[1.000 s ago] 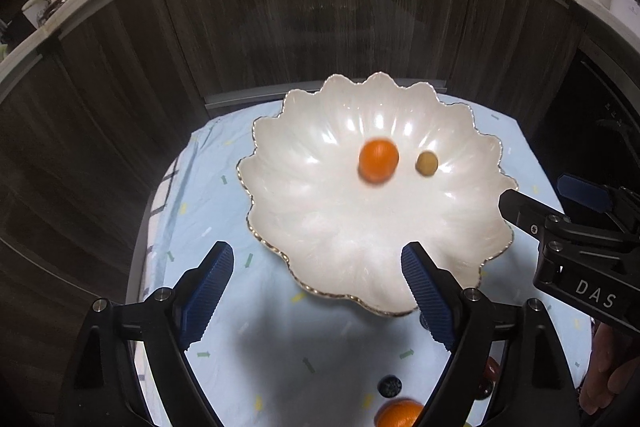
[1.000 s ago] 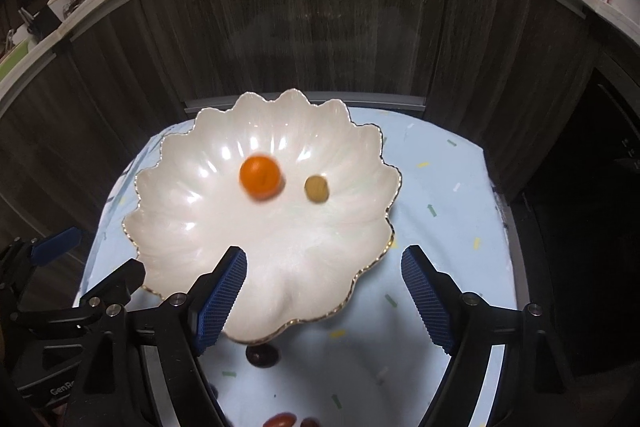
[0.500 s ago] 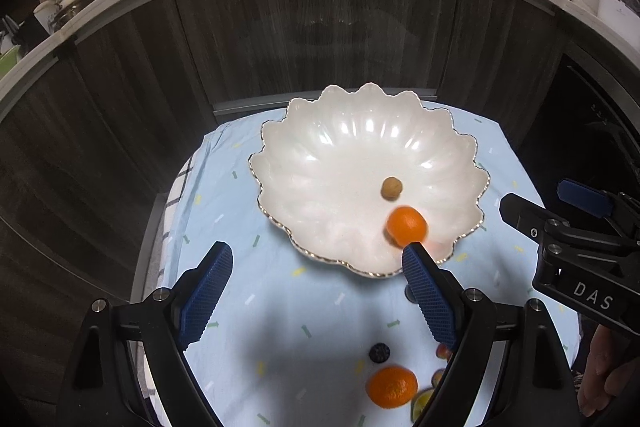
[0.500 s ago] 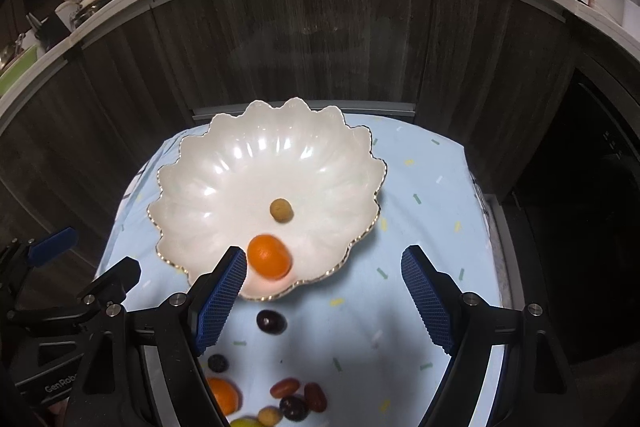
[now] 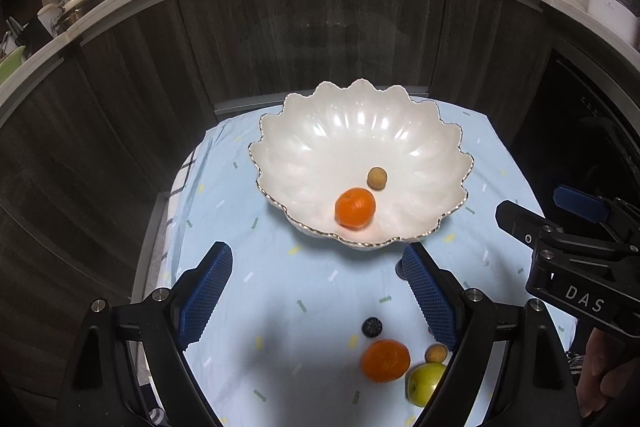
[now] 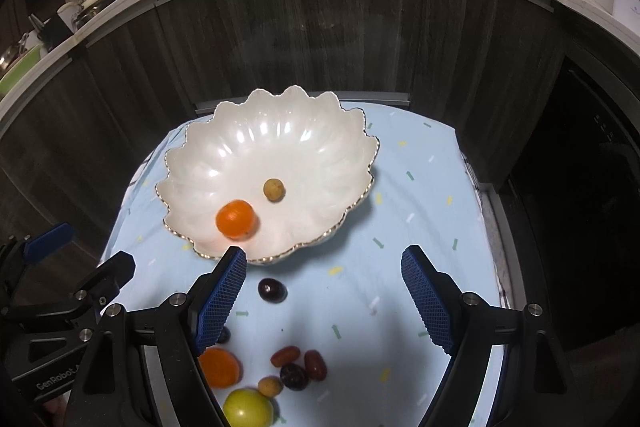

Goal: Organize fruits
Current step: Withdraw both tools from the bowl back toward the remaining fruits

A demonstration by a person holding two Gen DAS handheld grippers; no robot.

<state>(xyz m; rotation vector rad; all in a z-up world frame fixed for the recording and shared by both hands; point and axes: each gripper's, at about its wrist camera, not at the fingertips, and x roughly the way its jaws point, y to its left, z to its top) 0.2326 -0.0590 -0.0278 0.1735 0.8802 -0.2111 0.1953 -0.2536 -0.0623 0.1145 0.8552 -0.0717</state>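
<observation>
Dark wood-grain cabinets back your pale blue confetti-print cloth [image 5: 280, 291]. Glossy white scalloped, gold-rimmed bowl [image 5: 320, 143] holds a blurred round orange tangerine [image 5: 355, 207] & small tan longan [image 5: 377, 179], just ahead of your left gripper [image 5: 316, 291] & right gripper [image 6: 324, 291], both spread wide w/ nothing between.

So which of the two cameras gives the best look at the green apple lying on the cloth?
The right wrist view: the green apple lies unobstructed between the fingers, only its bottom cut by the frame edge. In the left wrist view the green apple is partly hidden behind the left gripper's finger.
</observation>
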